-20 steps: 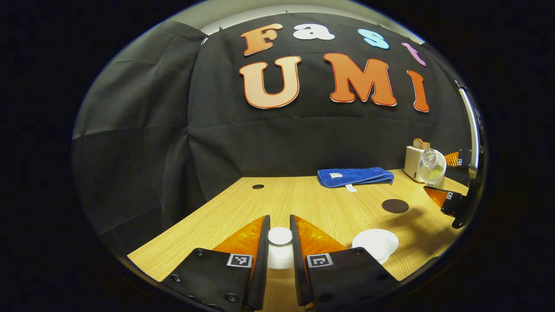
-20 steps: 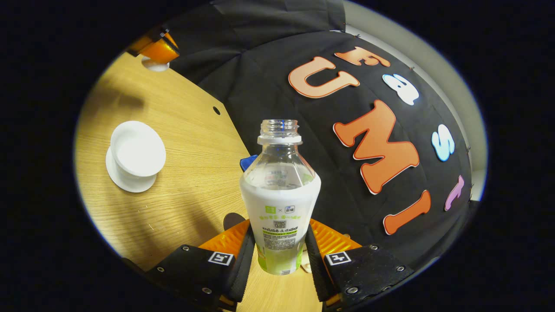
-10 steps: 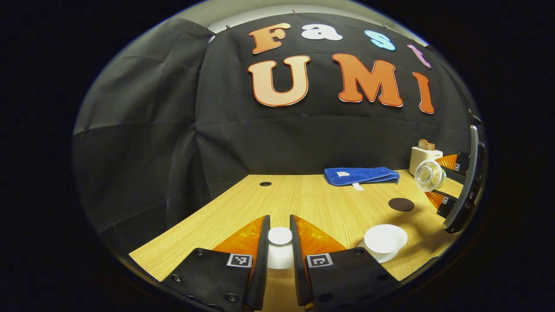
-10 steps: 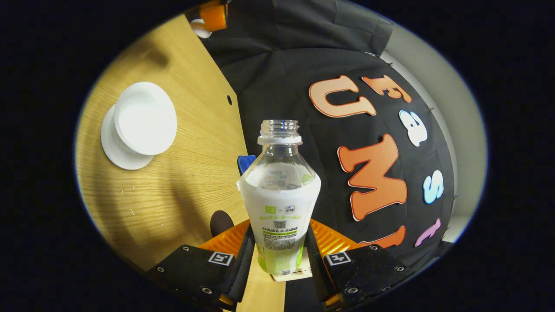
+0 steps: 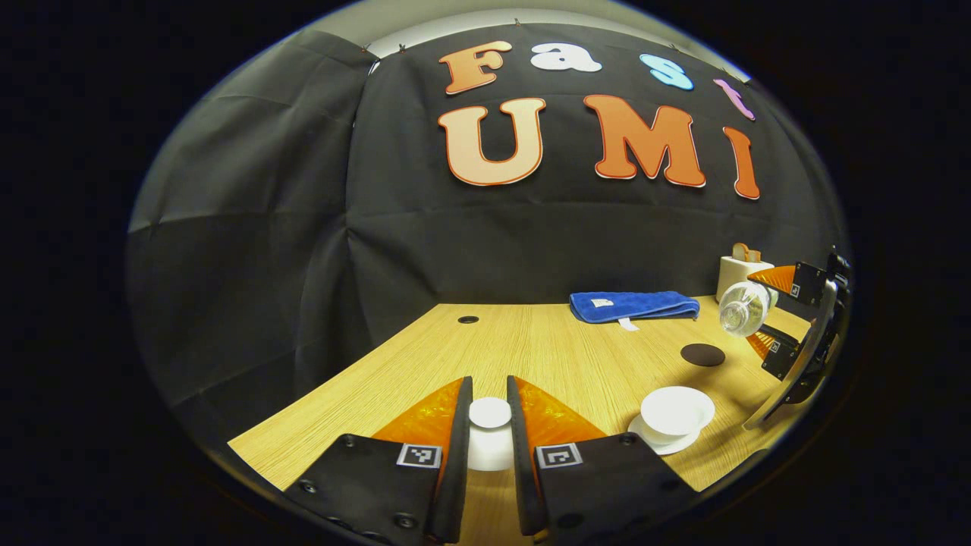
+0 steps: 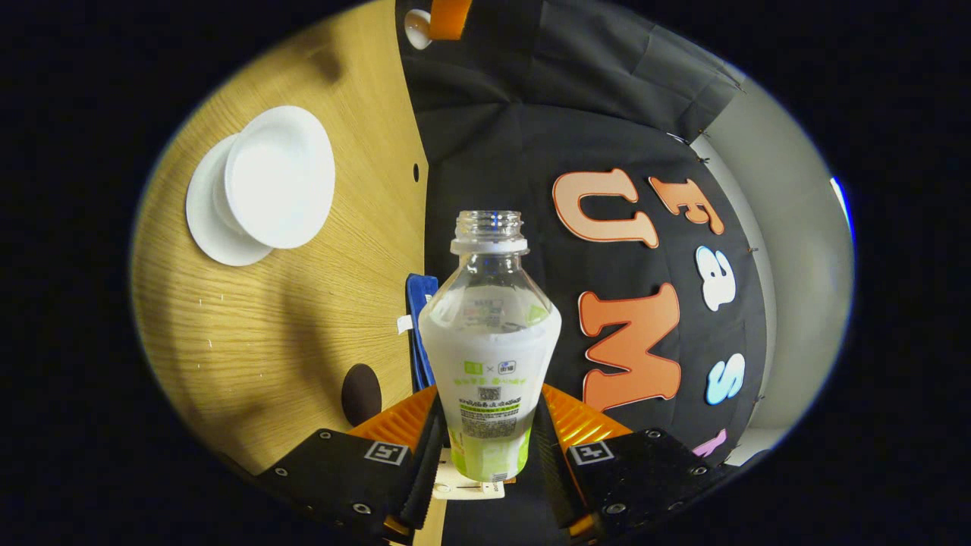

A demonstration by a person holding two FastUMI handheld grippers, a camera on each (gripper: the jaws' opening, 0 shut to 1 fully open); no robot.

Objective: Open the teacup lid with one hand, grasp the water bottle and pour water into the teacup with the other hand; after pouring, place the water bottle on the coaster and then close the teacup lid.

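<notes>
Left gripper view shows the wooden table (image 5: 546,349) with the open teacup (image 5: 677,410) on its saucer. The right gripper (image 6: 485,447) squeezes the tipped water bottle (image 6: 489,349) up high near the cup. The left gripper (image 5: 489,447) pinches the small lid (image 5: 490,413)

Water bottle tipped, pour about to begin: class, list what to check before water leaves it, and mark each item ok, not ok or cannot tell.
1. Lid off the cup and held in the left tool: ok.
2. Right tool shut on the water bottle: ok.
3. Bottle cap off, neck open: ok.
4. Bottle mouth above the teacup: not ok; in the left gripper view it is off to the side.
5. Coaster free for the bottle: ok.
6. Water in the bottle: cannot tell.
</notes>
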